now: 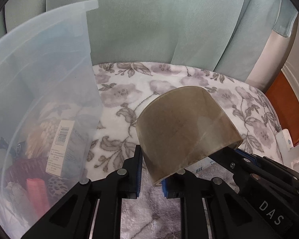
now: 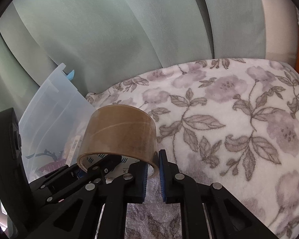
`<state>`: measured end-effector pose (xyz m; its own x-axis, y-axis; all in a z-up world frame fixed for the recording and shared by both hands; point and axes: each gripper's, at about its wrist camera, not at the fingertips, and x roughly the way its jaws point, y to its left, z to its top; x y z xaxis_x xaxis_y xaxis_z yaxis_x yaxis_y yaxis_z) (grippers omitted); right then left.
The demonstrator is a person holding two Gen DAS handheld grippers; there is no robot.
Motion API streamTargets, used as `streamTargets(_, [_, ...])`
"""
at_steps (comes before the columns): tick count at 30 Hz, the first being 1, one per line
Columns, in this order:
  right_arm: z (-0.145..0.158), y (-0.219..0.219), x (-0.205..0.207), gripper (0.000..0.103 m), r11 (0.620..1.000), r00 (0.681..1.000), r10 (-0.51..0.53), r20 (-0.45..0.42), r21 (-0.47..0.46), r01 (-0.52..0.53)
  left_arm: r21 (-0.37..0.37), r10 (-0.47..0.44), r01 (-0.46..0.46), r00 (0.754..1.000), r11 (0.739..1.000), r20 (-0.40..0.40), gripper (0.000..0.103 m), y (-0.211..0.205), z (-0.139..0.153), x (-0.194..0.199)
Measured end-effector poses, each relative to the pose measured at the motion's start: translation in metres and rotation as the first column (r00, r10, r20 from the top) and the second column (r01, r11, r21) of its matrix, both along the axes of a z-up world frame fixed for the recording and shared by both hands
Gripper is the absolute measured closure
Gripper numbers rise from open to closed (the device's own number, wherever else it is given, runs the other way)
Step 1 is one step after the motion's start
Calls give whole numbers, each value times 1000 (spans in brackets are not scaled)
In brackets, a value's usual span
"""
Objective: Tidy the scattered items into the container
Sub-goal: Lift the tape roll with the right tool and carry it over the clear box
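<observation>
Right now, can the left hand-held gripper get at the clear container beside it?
Probably yes. The clear container stands right beside the left hand-held gripper, with only floral blanket between. One catch: it is clamped on the tape roll, and the right hand-held gripper grips that roll too.

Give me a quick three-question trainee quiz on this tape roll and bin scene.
1. True or false: the tape roll lies inside the clear plastic bin.
2. Of the left gripper and the right gripper, which is clamped on the roll's wall? A) left only B) right only C) both
3. What covers the surface beneath the roll?

Key: 1 false, it is held outside the bin, beside it; 2 C; 3 a floral blanket.
</observation>
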<state>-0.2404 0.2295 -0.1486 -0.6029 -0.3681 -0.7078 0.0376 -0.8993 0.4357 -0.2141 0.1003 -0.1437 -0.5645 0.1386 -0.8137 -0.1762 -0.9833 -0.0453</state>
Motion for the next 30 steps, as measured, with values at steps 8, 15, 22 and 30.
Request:
streamTargets(8, [37,-3,25,91,1000,999,-18,-47,15,19,27,-15,16,999,999,-48,88,-5,38,22])
streamTargets(15, [91,-8,58,91,999,990,-33,-134,34,38,61,-22,30,991,998,-133,88,-15,90,55])
streamTargets(22, [147,-25,98,91,997,970,-39,-239,53,53,88,-19,40,974,995,-227,88,-34,144,95])
streamTargets(30, [198,-58,141,91,996,942,-28,-335,71,54,107,-9,46,946,993,-324,88,-52,193,130])
